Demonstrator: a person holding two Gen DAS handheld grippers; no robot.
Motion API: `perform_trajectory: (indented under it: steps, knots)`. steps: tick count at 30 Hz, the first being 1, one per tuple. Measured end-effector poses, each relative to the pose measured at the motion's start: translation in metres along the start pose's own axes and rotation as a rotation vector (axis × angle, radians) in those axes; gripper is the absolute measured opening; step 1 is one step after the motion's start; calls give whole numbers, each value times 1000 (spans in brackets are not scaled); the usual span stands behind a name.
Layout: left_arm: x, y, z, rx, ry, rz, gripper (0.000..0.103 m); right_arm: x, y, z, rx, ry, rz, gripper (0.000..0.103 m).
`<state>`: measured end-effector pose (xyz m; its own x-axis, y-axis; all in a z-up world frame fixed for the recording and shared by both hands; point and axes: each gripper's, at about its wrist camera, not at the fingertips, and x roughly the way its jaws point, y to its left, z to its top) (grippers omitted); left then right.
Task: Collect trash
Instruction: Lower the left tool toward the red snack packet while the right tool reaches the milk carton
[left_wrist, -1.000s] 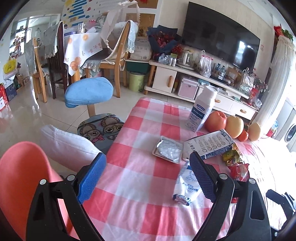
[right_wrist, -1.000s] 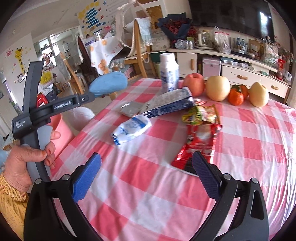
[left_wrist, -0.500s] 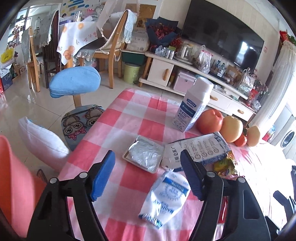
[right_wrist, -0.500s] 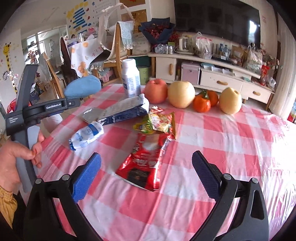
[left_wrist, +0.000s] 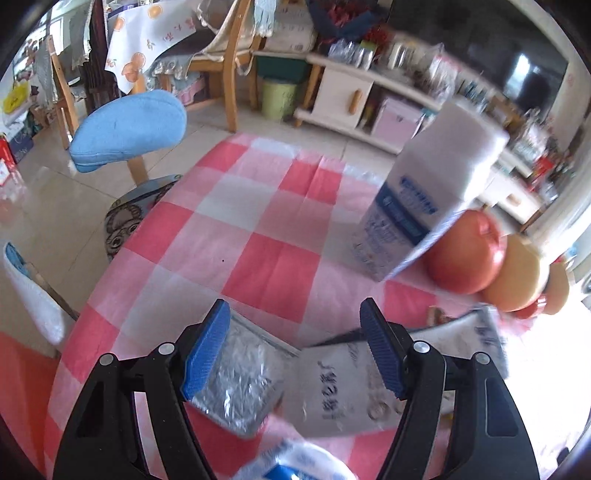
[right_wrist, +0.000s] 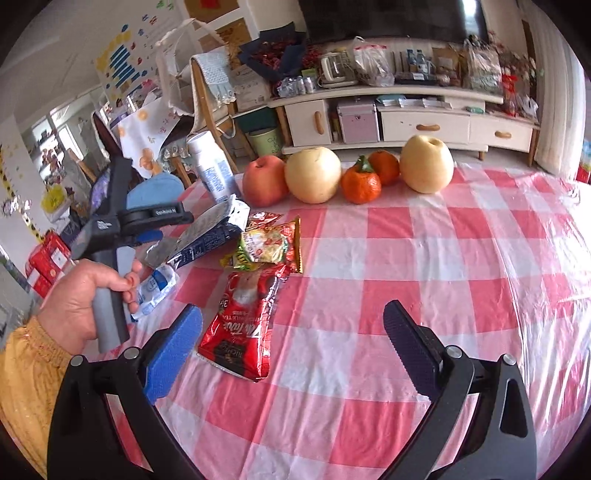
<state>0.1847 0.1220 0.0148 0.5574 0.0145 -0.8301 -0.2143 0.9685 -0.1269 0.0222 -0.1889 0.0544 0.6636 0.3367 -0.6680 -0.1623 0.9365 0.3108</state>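
Trash lies on the red-checked table (right_wrist: 424, 258). A silver foil pack (left_wrist: 240, 384), a grey-white printed bag (left_wrist: 332, 391) and a white-blue pouch (left_wrist: 295, 465) sit under my open left gripper (left_wrist: 295, 350), which hovers just above the foil pack and bag. In the right wrist view the left gripper (right_wrist: 147, 236) is over the foil pack (right_wrist: 162, 251). A red wrapper (right_wrist: 243, 321) and a yellow-green snack bag (right_wrist: 266, 247) lie left of my open, empty right gripper (right_wrist: 291, 339).
A white bottle (left_wrist: 424, 206) stands near an apple (right_wrist: 264, 181), two pears (right_wrist: 314, 173) and tangerines (right_wrist: 360, 184) at the table's far side. A blue-seated chair (left_wrist: 129, 129) stands off the table's left edge.
My left gripper has moved forward and down over the foil pack and printed bag. My right gripper has swung right and closer to the red wrapper.
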Motion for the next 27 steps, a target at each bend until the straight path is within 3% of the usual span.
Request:
perform_trajectory:
  steps: [3,8,12,18,21,24,27]
  knots:
    - [6,-8,-1,36,12,47,72,-2,-12,3,45,3,3,99]
    - [-4,-26,-21,123,12,41,72,-8,-26,7,93,-11,-28,99]
    - [-15,-61,-52,277,4,24,72,-16,-35,10,108,-39,-54,99]
    - [-30,-102,-93,403,46,-115,71,-22,-51,13,124,-66,-105,99]
    - [-42,-110,-107,410,61,-198,71,-25,-59,14,143,-70,-115,99]
    - [-56,-107,-110,385,18,-234,71,-25,-67,16,160,-66,-122,99]
    - [-78,-106,-109,374,-46,-329,72,-24,-72,17,179,-59,-122,99]
